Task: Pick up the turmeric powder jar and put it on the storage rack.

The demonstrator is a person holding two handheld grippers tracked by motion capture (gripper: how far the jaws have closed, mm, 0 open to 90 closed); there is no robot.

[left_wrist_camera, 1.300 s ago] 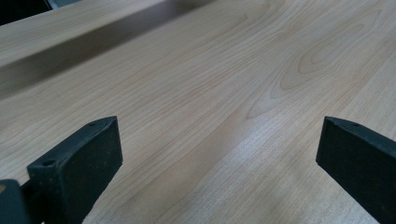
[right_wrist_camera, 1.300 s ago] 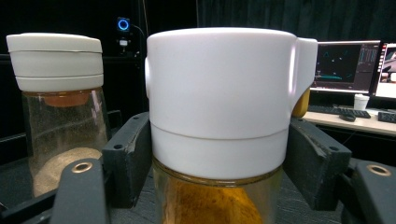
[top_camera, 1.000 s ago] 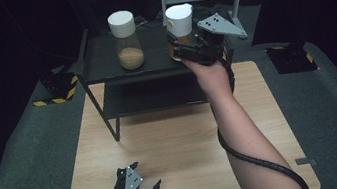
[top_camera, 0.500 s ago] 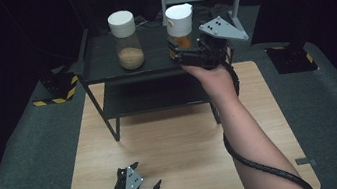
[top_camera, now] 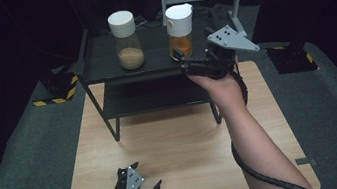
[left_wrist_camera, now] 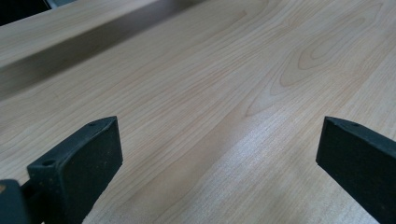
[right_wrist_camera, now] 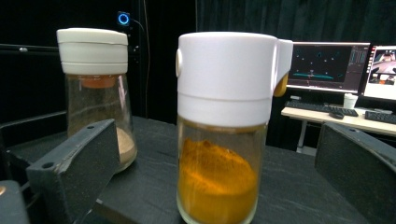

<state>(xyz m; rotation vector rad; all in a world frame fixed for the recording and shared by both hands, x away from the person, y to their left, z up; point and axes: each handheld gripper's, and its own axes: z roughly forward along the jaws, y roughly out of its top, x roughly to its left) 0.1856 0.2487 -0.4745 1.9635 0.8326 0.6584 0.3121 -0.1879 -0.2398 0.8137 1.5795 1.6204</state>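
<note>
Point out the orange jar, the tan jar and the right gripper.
orange jar (right_wrist_camera: 219, 186), right gripper view, on the glass over the powder.
tan jar (top_camera: 130, 54), high view, on the glass body.
right gripper (top_camera: 180, 57), high view, between its open fingertips.

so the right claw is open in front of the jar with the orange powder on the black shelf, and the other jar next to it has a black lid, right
Not quite: the lid on the other jar is white, not black, as the right gripper view shows. The rest holds: the right claw is open in front of the jar with the orange powder, which stands on the black shelf.
</note>
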